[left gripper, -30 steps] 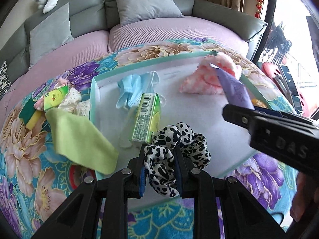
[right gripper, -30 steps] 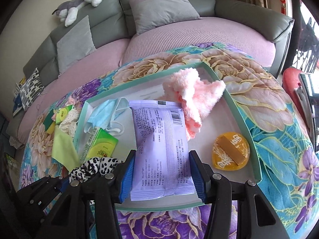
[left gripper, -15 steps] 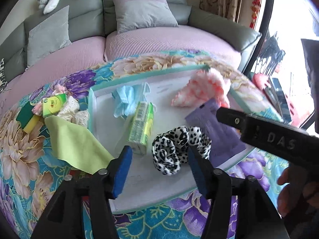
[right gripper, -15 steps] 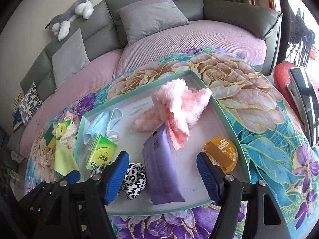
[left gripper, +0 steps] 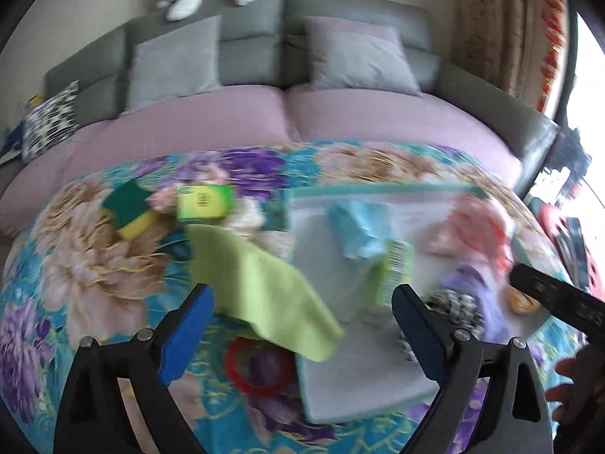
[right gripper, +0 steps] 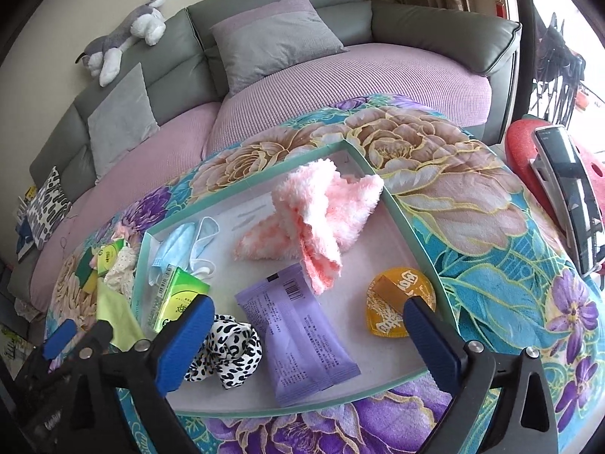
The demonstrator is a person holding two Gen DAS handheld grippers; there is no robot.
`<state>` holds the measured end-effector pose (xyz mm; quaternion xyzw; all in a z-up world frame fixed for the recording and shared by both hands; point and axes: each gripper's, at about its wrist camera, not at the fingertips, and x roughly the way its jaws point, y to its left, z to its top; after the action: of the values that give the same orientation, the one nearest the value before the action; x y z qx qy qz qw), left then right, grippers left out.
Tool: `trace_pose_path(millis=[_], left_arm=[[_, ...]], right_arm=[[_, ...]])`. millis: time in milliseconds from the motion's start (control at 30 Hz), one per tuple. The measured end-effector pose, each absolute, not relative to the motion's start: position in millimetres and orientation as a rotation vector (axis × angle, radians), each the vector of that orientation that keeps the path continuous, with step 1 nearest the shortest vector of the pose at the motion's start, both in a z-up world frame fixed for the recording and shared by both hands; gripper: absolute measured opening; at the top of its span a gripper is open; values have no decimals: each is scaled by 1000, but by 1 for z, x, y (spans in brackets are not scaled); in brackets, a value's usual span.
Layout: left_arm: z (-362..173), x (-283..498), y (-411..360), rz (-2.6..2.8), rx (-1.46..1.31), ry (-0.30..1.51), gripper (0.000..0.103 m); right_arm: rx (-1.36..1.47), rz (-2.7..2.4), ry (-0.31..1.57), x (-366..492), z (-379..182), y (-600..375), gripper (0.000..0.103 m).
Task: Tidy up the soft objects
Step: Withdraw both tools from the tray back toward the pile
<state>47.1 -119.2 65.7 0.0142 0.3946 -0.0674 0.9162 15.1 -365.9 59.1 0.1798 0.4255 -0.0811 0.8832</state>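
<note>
My left gripper (left gripper: 302, 299) hovers over a lime cloth (left gripper: 261, 287) draped across the left rim of the white tray (left gripper: 378, 189). Its jaws are opening, with nothing pressed between them; this view is blurred. My right gripper (right gripper: 308, 310) hangs above the tray's front, its jaws also opening. A purple packet (right gripper: 298, 336) lies loose on the tray below them. The leopard scrunchie (right gripper: 227, 352) rests beside it. A pink fluffy cloth (right gripper: 321, 212), a blue face mask (right gripper: 177, 242) and a green tissue pack (right gripper: 174, 299) also lie in the tray.
An orange round packet (right gripper: 397, 302) sits in the tray's right corner. Left of the tray lie a sponge (left gripper: 130, 208), a green pack (left gripper: 204, 204) and a red ring (left gripper: 257, 367). A sofa (right gripper: 340, 75) curves behind; a red stool (right gripper: 529, 159) with a phone stands right.
Both grippers have opened: the scrunchie left the left jaws and the purple packet left the right jaws, both now lying on the tray. The left gripper swung left and up over the lime cloth.
</note>
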Motion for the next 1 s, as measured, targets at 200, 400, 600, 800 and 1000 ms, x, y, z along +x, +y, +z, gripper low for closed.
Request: trace_pose_path(millis=[200,400,600,800,1000], left_arm=[[62,56,-80,-4,-28,804,95],[63,56,-46,83,-75,806,96],[72,57,-20,145,-117,819,96],[80,63,-4,185,-157,820,96],[70,76,-5,181,-168,866,96]], right_arm=[[354,-174,883,18,59,-361,103],[343,-156,883,23,59,-351,103],[295,-102,873,33,64,-321,103],[244,-41,858,42,70,-287,103],[210,18,829,48,75,-256,103]])
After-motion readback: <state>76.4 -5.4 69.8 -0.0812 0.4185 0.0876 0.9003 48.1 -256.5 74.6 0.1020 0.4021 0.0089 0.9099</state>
